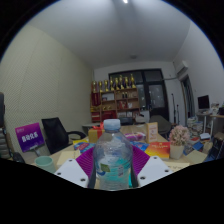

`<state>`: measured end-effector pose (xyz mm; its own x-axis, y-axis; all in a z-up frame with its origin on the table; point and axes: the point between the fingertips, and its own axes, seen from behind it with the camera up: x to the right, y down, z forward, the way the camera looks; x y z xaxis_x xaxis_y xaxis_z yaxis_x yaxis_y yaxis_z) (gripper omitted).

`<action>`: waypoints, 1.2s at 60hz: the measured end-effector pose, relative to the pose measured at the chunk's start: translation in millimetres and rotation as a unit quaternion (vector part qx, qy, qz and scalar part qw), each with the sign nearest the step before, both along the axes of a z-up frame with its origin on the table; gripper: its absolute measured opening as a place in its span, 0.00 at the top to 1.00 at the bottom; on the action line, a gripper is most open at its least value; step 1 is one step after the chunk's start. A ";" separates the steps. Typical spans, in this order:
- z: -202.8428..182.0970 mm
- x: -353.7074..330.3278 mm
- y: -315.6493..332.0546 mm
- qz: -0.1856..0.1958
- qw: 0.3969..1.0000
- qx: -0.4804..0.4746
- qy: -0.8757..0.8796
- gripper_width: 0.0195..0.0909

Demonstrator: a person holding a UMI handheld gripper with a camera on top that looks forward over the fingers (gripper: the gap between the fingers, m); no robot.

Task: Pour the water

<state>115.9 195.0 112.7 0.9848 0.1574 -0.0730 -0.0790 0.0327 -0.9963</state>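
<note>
A: While the water bottle stands upright between the fingers, which way does its long axis run?

B: Straight up, with the white cap at the top and the body rising from between the two purple pads. The gripper looks clamped on it, a pad pressed against each side of the clear plastic.

A: Anything inside?

B: The bottle is see-through with a pale label band, but I cannot tell the water level.

A: And beyond it?

B: A cluttered table with a green cup to the left, near a purple sign, and an orange item to the right. What the cup holds is hidden. Further back stands a shelf lined with bottles, and a black office chair.
</note>
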 end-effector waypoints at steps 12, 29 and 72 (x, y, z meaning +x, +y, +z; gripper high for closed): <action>14.0 -8.1 11.4 -0.004 0.999 -0.014 -0.049 0.55; 5.6 -5.8 11.3 -0.010 0.999 -0.039 -0.024 0.28; 31.1 -5.1 -285.5 -0.045 0.994 -0.097 0.009 0.10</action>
